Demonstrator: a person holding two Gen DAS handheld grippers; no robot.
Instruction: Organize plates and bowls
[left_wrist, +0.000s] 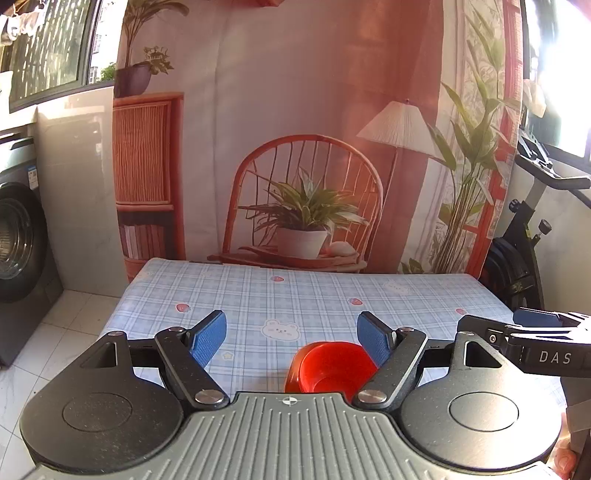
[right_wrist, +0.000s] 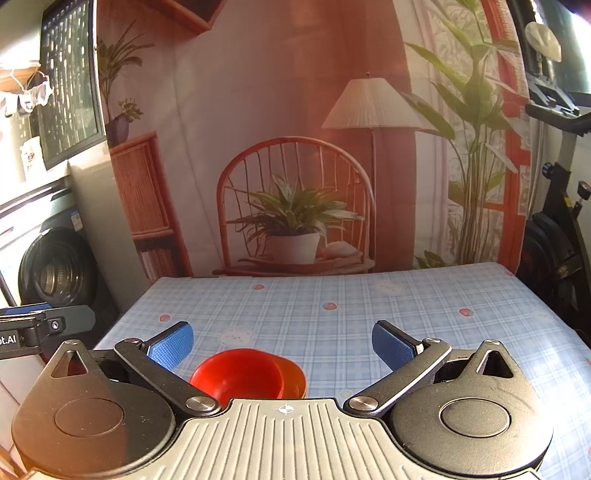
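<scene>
A red bowl (left_wrist: 332, 369) sits nested in an orange one near the front edge of the table; both show in the right wrist view, red (right_wrist: 240, 376) inside orange (right_wrist: 295, 380). My left gripper (left_wrist: 291, 338) is open and empty, above and just behind the bowls, which lie under its right finger (left_wrist: 373, 341). My right gripper (right_wrist: 282, 345) is open and empty, with the bowls low between its fingers, nearer the left one (right_wrist: 171, 347). The right gripper also shows at the right edge of the left wrist view (left_wrist: 535, 332).
The table (left_wrist: 295, 295) wears a blue checked cloth with bear and strawberry prints. A printed backdrop (left_wrist: 295, 147) hangs behind it. A washing machine (left_wrist: 18, 240) stands to the left, an exercise bike (left_wrist: 524, 240) to the right.
</scene>
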